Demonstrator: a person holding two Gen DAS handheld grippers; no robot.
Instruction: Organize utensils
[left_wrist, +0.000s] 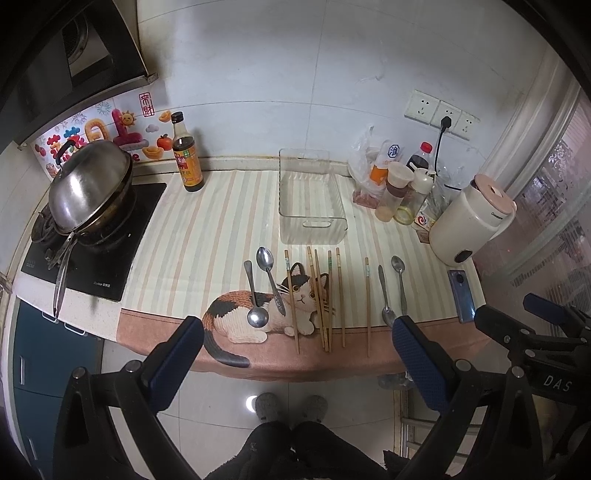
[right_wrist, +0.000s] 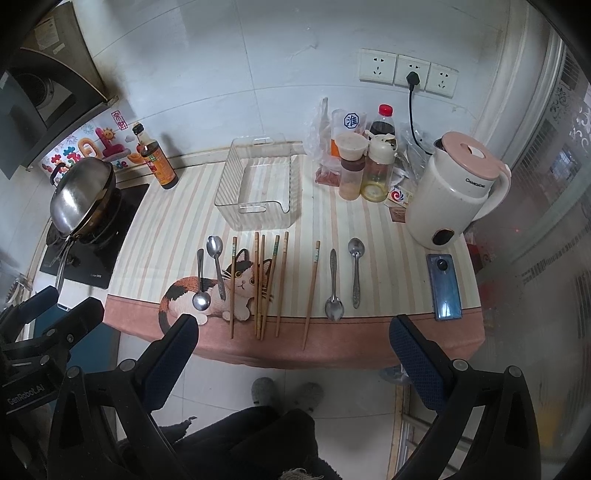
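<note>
Several wooden chopsticks (left_wrist: 327, 299) (right_wrist: 269, 280) lie side by side on a striped cat mat (left_wrist: 207, 229) (right_wrist: 173, 221). Two metal spoons (left_wrist: 258, 288) (right_wrist: 210, 273) lie to their left and two more spoons (left_wrist: 393, 291) (right_wrist: 345, 277) to their right. A clear plastic bin (left_wrist: 310, 199) (right_wrist: 258, 188) stands empty behind them. My left gripper (left_wrist: 297, 354) is open and empty, held in front of the counter edge. My right gripper (right_wrist: 293, 347) is open and empty, also short of the counter. Each gripper shows at the edge of the other's view.
A wok with lid (left_wrist: 88, 188) (right_wrist: 81, 195) sits on the stove at left. A sauce bottle (left_wrist: 186, 155) (right_wrist: 157, 158) stands behind the mat. Condiment bottles (left_wrist: 402, 184) (right_wrist: 362, 166), a white kettle (left_wrist: 469, 218) (right_wrist: 450, 195) and a blue phone (left_wrist: 461, 295) (right_wrist: 443, 284) are at right.
</note>
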